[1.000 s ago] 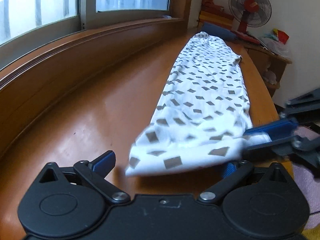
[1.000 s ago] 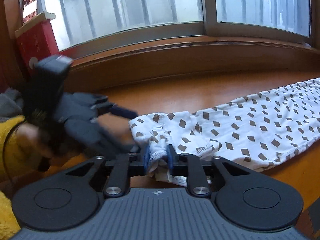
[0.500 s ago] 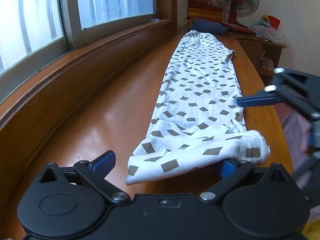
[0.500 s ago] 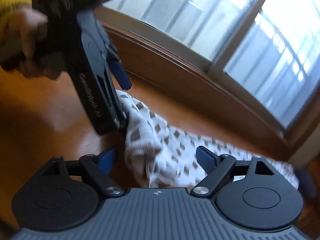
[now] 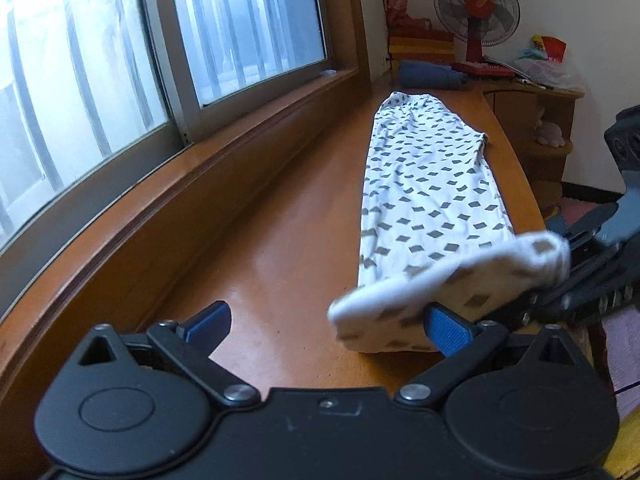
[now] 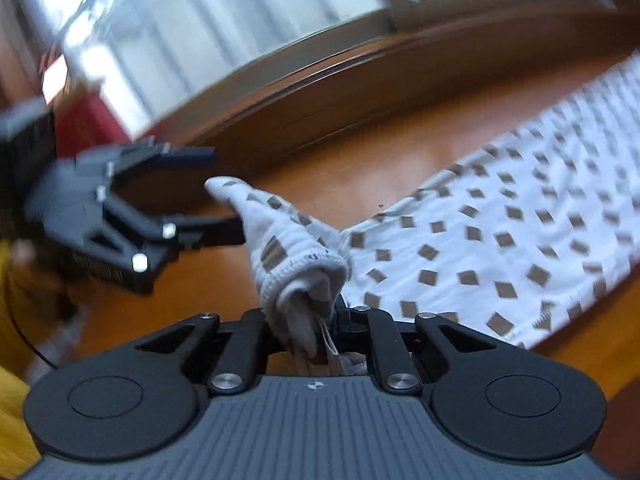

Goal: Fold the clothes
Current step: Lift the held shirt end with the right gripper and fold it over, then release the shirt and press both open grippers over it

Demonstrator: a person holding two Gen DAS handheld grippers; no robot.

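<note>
So the white diamond-print garment lies stretched along the wooden bench, running toward the upper right of the left wrist view. The right gripper is closing, pinching the bunched hem at the bottom centre of its view. The left gripper is spread wide, holding nothing, with the lifted hem just beside its right finger.

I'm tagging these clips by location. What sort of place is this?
Probably a room in a home: a wooden window ledge under barred windows, a standing fan, and a patterned garment laid out.
</note>
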